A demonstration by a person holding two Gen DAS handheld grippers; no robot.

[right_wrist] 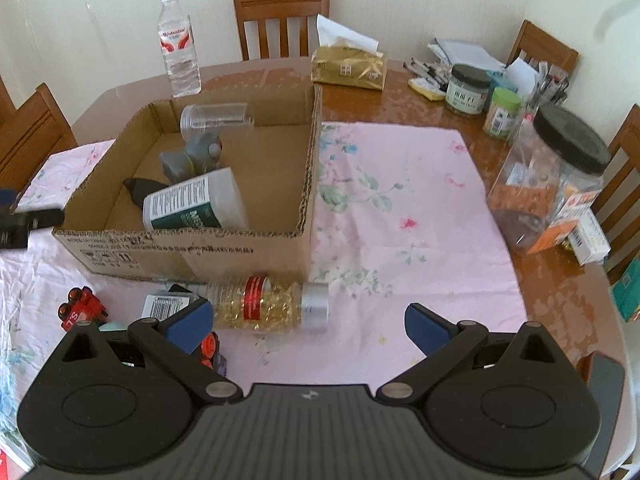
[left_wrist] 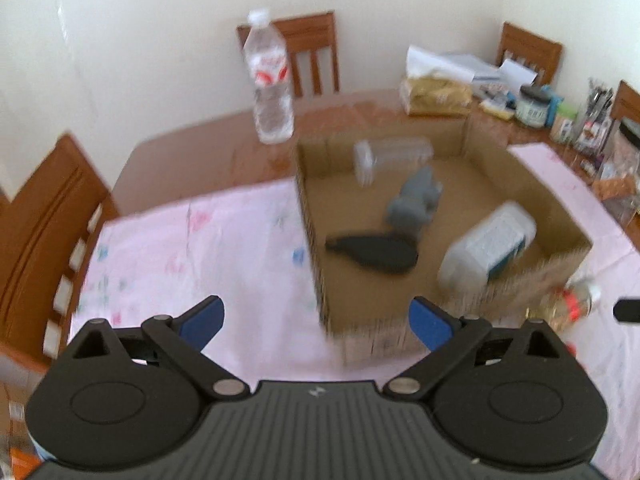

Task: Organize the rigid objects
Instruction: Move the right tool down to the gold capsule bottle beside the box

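Right hand-held gripper: blue pads spread wide, nothing between them, poised above pink floral cloth on the desk.

Capsule bottle: just beyond the right gripper's left pad, lying on its side on the cloth, touching or nearly touching the near wall of the cardboard box. Long axis running left to right across the right view, silver cap toward the right. Clear body, full of golden capsules, red band round the middle. Seen in the left view only as a blurred fragment at the box's right corner.

Red toy vehicle and barcoded packet: left of the capsule bottle, on the cloth; shown by the right view alone.

Left hand-held gripper: pads likewise wide apart, empty, over the cloth at the box's near-left corner. Left view blurred throughout.

Box contents, both views: white bottle with green label on its side, tilted, base toward the far right; black flat object partly under it; grey moulded piece mid-box; clear plastic jar on its side along the far wall.

Water bottle: upright on bare desk behind the box's far-left corner.

Right view alone, sharply: gold tissue pack, large clear jar with black lid.
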